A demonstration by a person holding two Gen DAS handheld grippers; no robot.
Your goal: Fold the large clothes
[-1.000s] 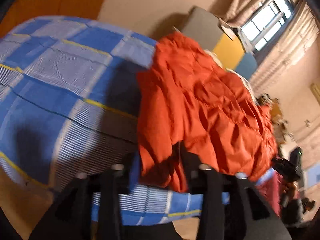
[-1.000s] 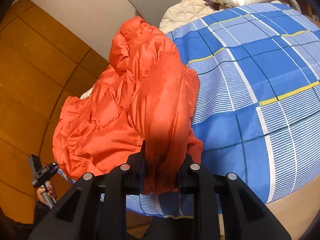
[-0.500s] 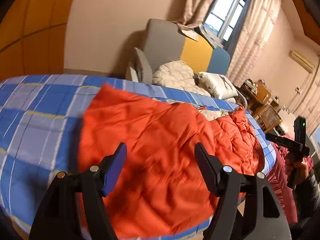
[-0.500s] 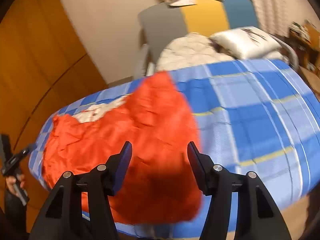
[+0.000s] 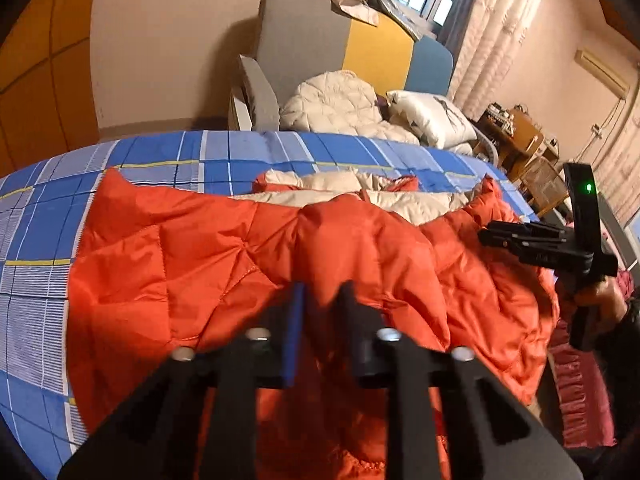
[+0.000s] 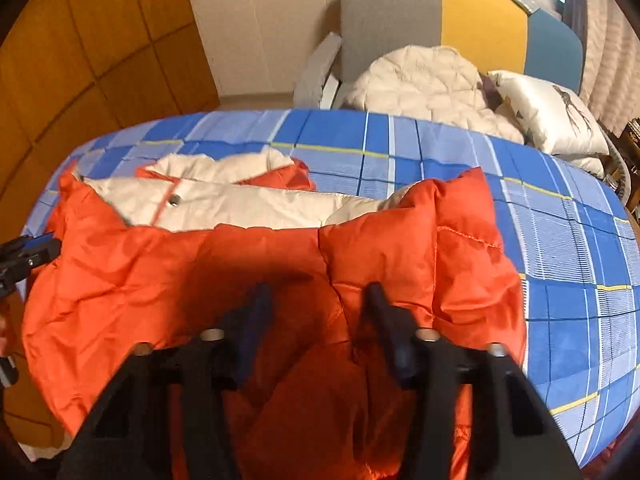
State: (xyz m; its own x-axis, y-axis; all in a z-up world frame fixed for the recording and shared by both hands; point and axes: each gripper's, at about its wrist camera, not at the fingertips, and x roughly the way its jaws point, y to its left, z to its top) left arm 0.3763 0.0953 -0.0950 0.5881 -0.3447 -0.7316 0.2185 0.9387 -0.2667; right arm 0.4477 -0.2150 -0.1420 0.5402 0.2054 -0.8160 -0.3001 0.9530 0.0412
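Note:
An orange puffer jacket point(image 5: 180, 260) lies spread across the blue checked bed point(image 5: 48, 320), with its cream lining point(image 5: 360, 188) showing along the far edge. My left gripper point(image 5: 323, 294) sits at the near hem. Its jaws are closing to a narrow gap and pinch a ridge of orange fabric. In the right wrist view the jacket point(image 6: 140, 280) fills the near half of the bed point(image 6: 580, 260). My right gripper point(image 6: 318, 300) is over the near hem, jaws closing but still wide, with fabric between them and no pad pressing. Each gripper shows in the other's view, the right gripper point(image 5: 486, 236) and the left gripper point(image 6: 32, 252).
A grey, yellow and blue armchair point(image 5: 304, 40) stands beyond the bed, with a cream quilted coat point(image 5: 332, 100) and a white pillow point(image 5: 432, 116) on it. A wooden desk point(image 5: 516, 132) is at the far right. Wood panelling point(image 6: 80, 60) lines the left wall.
Both grippers let go of the lifted jacket and opened wide. It dropped flat on the bed, and both pairs of jaws have since narrowed at its near hem, the left almost fully.

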